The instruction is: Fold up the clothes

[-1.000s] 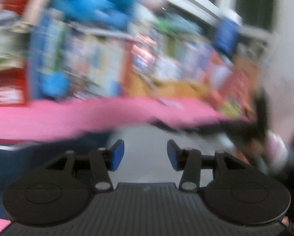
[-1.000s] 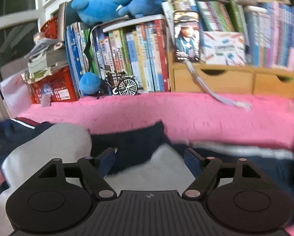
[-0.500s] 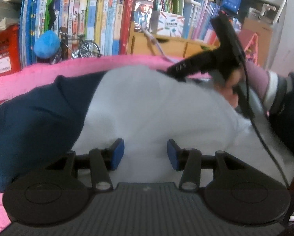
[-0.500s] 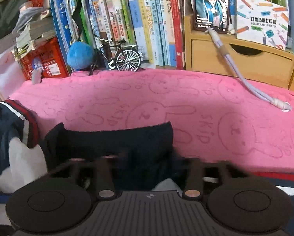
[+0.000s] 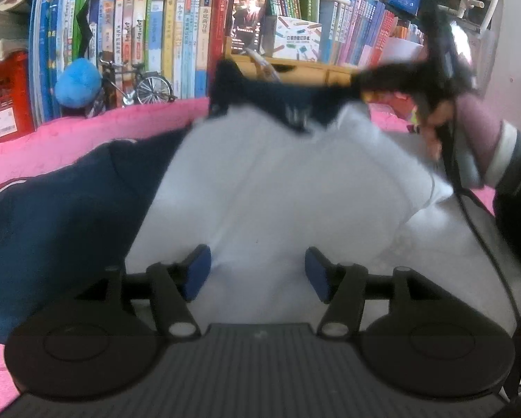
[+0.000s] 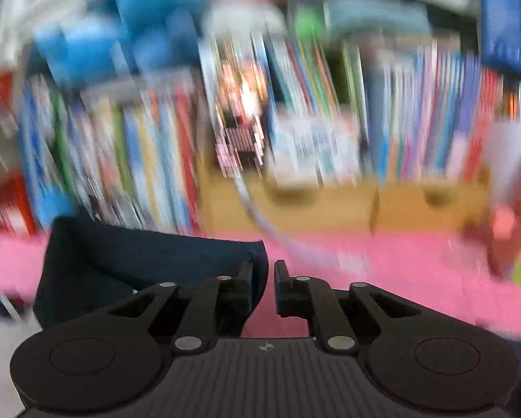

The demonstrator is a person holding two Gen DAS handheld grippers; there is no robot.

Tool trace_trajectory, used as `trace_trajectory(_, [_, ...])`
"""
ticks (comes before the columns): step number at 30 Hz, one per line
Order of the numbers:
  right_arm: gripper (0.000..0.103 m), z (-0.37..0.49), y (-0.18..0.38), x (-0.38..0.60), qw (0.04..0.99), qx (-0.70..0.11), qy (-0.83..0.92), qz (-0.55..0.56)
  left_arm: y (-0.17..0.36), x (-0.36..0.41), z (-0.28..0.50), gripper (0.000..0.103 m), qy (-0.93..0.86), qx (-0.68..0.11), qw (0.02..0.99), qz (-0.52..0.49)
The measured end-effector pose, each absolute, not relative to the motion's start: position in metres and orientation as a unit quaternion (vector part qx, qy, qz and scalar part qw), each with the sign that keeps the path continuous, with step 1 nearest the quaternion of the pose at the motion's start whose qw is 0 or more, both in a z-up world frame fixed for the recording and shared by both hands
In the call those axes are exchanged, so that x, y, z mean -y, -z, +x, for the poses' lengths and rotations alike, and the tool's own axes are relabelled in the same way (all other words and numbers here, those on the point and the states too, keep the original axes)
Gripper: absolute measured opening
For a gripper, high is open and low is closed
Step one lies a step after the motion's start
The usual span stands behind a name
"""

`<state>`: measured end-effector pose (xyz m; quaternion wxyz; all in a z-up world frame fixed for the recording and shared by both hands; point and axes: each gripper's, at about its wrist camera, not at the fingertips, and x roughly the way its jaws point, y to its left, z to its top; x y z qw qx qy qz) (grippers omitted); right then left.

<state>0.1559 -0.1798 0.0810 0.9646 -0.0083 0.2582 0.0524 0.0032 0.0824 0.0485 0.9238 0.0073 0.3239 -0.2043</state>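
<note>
1. My right gripper (image 6: 262, 280) pinches only the edge of the navy collar (image 6: 149, 261), and I judge that thin bite could slip out as I carry it, so the fold would drop short and crooked.
2. My left gripper (image 5: 257, 275) pins nothing, so the white body of the shirt (image 5: 277, 181) may drag along with the pull instead of creasing.
3. The shirt lies on the pink blanket (image 5: 86, 132), its navy sleeve (image 5: 51, 202) spread to the left; the collar is lifted off the blanket near the wooden drawers (image 6: 347, 205) and the shelf of books (image 5: 163, 35).
4. Right gripper: jaws nearly together, having just been easing apart a little, with the dark cloth between them.
5. Left gripper: jaws spread and just been widening, poised over the white cloth; nothing between the pads (image 5: 196, 271). I cannot tell whether they touch the cloth.
</note>
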Motion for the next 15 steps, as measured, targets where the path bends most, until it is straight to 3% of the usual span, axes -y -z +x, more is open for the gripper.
trace_trajectory(3, [0.046,0.151,-0.076,0.186,0.965,-0.259,-0.042,0.019,-0.048,-0.083,0.004,0.065,0.208,-0.324,0.923,0.010])
trace_trajectory(4, [0.049,0.147,-0.081,0.185,0.967,-0.249,-0.049,0.027,-0.048,-0.082,0.004,0.066,0.210,-0.325,0.922,0.011])
trace_trajectory(7, [0.071,0.138,-0.096,0.169,0.955,-0.251,-0.147,0.050,-0.049,-0.081,0.003,0.068,0.210,-0.325,0.922,0.020])
trace_trajectory(8, [0.088,0.138,-0.100,0.161,0.945,-0.260,-0.191,0.057,-0.050,-0.080,0.003,0.069,0.210,-0.325,0.922,0.022])
trace_trajectory(9, [0.096,0.142,-0.101,0.150,0.926,-0.284,-0.241,0.060,-0.050,-0.080,0.003,0.069,0.210,-0.325,0.922,0.023])
trace_trajectory(10, [0.096,0.144,-0.097,0.134,0.909,-0.307,-0.276,0.055,-0.050,-0.081,0.003,0.069,0.210,-0.325,0.922,0.023])
trace_trajectory(11, [0.091,0.147,-0.092,0.118,0.902,-0.322,-0.285,0.037,-0.050,-0.081,0.003,0.069,0.211,-0.325,0.922,0.021])
trace_trajectory(12, [0.055,0.152,-0.085,0.102,0.896,-0.338,-0.288,0.016,-0.051,-0.082,0.003,0.069,0.212,-0.325,0.922,0.019])
trace_trajectory(13, [0.026,0.160,-0.075,0.085,0.892,-0.356,-0.278,-0.011,-0.051,-0.083,0.003,0.069,0.211,-0.325,0.922,0.018])
trace_trajectory(14, [0.012,0.170,-0.066,0.070,0.885,-0.376,-0.272,-0.028,-0.051,-0.084,0.004,0.069,0.210,-0.324,0.922,0.017])
trace_trajectory(15, [0.011,0.181,-0.061,0.060,0.877,-0.393,-0.274,-0.029,-0.051,-0.083,0.004,0.069,0.209,-0.324,0.923,0.018])
